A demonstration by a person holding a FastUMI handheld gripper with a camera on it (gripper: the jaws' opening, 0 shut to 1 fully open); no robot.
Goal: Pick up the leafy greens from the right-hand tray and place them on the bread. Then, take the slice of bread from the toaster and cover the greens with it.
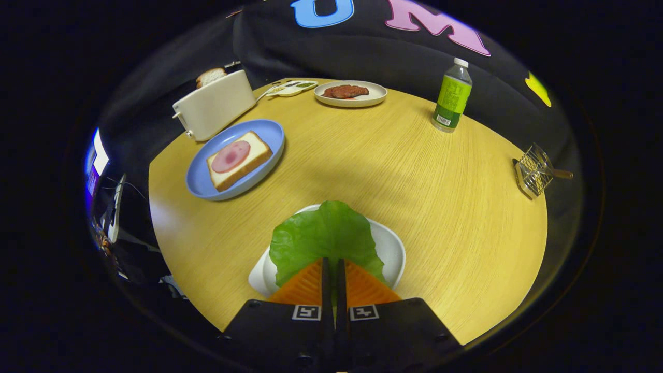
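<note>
My fingers (332, 269) are pinched nearly together on the lettuce leaf (323, 235), leaf over the white tray (393, 248). Target, I judge: ham-topped bread (239, 159) on the blue plate (199, 181), at 11 o'clock, well apart. Toaster (215, 105) beyond it.

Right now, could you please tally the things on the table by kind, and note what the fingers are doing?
Plates and trays: 4
Bread slices: 2
Toaster: 1
Lettuce leaf: 1
Bottle: 1
Wire rack: 1
Total: 10
Fingers closed on the lettuce leaf.
</note>
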